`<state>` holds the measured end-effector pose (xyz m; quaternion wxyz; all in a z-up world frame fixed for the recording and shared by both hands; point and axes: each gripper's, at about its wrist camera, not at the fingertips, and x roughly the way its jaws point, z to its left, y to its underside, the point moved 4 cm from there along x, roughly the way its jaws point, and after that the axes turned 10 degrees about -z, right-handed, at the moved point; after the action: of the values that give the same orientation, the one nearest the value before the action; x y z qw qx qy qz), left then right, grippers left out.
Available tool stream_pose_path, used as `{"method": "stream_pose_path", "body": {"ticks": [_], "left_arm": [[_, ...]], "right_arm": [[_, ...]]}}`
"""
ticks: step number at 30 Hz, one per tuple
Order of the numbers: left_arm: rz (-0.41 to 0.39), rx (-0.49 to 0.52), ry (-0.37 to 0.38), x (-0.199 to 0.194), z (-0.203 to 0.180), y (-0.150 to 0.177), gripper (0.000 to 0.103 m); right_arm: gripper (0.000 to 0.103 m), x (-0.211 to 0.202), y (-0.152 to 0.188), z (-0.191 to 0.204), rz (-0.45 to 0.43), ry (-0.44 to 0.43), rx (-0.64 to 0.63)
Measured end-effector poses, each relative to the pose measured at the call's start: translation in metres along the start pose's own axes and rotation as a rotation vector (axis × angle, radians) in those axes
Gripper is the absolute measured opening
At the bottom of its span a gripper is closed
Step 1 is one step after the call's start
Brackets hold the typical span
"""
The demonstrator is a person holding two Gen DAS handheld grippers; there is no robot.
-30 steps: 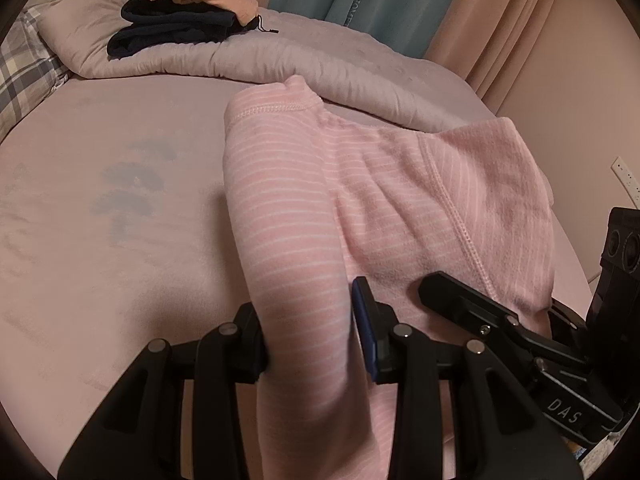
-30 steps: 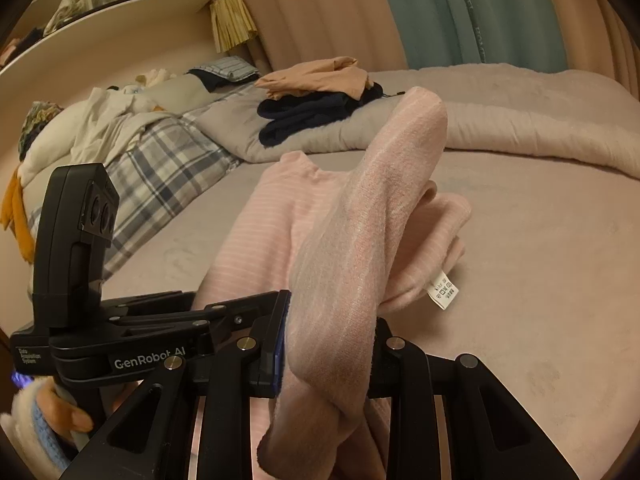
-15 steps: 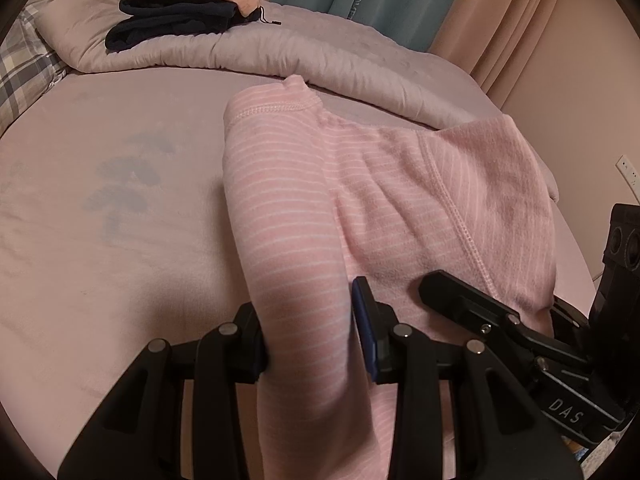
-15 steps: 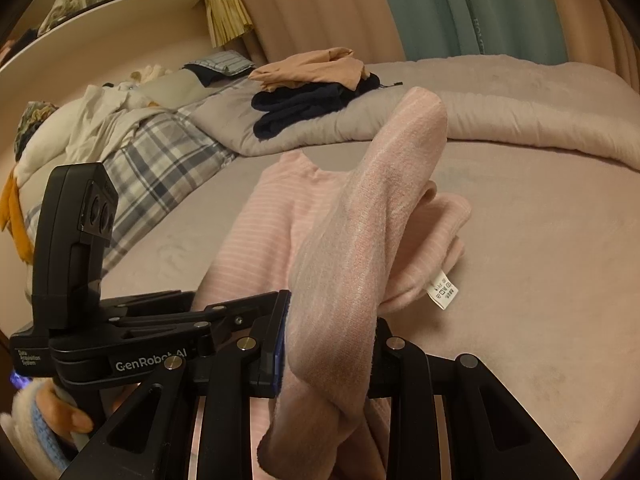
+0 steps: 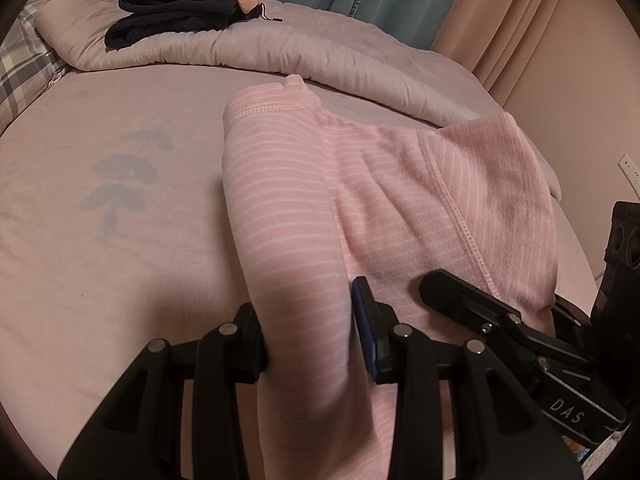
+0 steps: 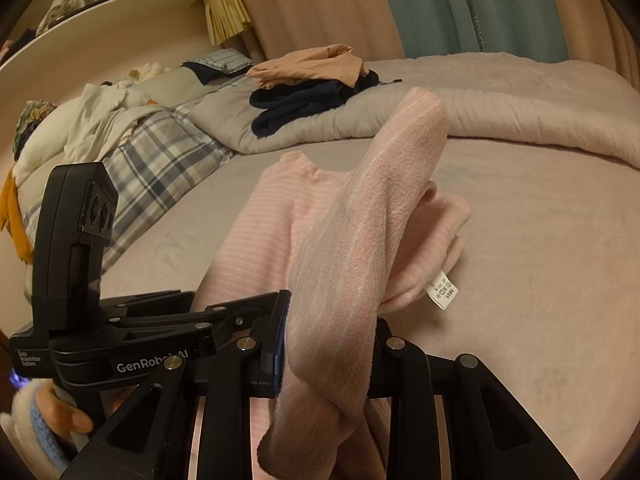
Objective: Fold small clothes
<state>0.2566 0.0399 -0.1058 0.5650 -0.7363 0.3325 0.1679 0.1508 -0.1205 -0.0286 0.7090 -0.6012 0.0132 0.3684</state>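
Grip unchanged: left gripper (image 5: 310, 330) and right gripper (image 6: 328, 344) remain clenched on pink striped garment (image 5: 400, 192), carried nearer the folded clothes pile (image 5: 180, 12); fold pending.

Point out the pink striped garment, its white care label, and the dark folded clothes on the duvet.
pink striped garment (image 5: 280, 200), left wrist view, on the striped fold ahead of the fingers.
care label (image 6: 441, 291), right wrist view, middle of the tag.
dark folded clothes (image 6: 304, 106), right wrist view, top of the navy pile.
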Motion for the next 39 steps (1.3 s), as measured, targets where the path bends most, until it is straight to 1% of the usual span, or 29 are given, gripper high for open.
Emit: {"method": "stream_pose_path", "body": {"ticks": [13,18,22,30,36,39], "left_arm": [[0.016,-0.003,-0.007,0.006,0.001,0.003,0.035],[0.038,0.006,-0.015,0.010,0.004,0.002,0.035],[0.054,-0.001,-0.019,0.014,0.008,0.003,0.035],[0.073,-0.018,-0.017,0.023,0.013,0.007,0.035],[0.083,-0.027,-0.020,0.025,0.014,0.010,0.037],[0.087,-0.031,-0.021,0.026,0.015,0.010,0.039]], "right_arm": [[0.030,0.004,0.002,-0.001,0.012,0.003,0.003],[0.030,0.009,0.004,-0.004,0.032,0.004,0.020],[0.030,0.013,0.005,-0.007,0.048,-0.004,0.038],[0.030,0.019,0.007,-0.010,0.076,0.011,0.046],[0.030,0.021,0.010,-0.019,0.096,0.015,0.082],[0.030,0.022,0.012,-0.026,0.109,0.008,0.123]]}}
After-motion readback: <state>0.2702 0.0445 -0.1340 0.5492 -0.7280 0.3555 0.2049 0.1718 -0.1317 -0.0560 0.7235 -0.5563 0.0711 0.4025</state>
